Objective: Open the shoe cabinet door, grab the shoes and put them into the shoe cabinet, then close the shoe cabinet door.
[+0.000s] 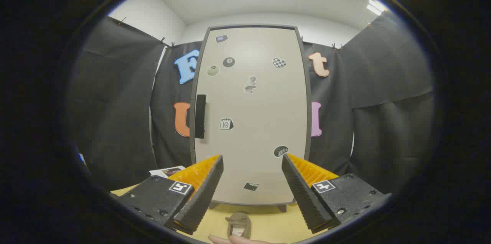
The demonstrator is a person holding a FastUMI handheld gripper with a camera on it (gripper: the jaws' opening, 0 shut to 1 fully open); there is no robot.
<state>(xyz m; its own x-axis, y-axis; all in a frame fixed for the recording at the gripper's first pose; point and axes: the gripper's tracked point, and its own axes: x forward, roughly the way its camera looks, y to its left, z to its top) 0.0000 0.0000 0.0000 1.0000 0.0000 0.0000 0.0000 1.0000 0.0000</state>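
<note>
1. The claw (252, 194) is spread wide, and nothing sits between its two fingers.
2. Each finger (203, 194) is black with bumpy orange ridges on the outer side and a small black-and-white square tag.
3. The tall pale grey shoe cabinet (251, 117) stands just ahead of the claw, at 12 o'clock. It has a thin dark frame and rounded corners.
4. Its door is closed. A long black handle (200, 116) sits on the door's edge, at about 10 o'clock from the claw.
5. Little stickers (226, 124) dot the door, like a ball, a heart and a small calendar.
6. A small brown shoe (239, 225) lies on the yellow wooden desk (276, 225), at 6 o'clock, low between the fingers and in front of the cabinet.
7. A person's fingertip (238, 240) touches the near end of the shoe.
</note>
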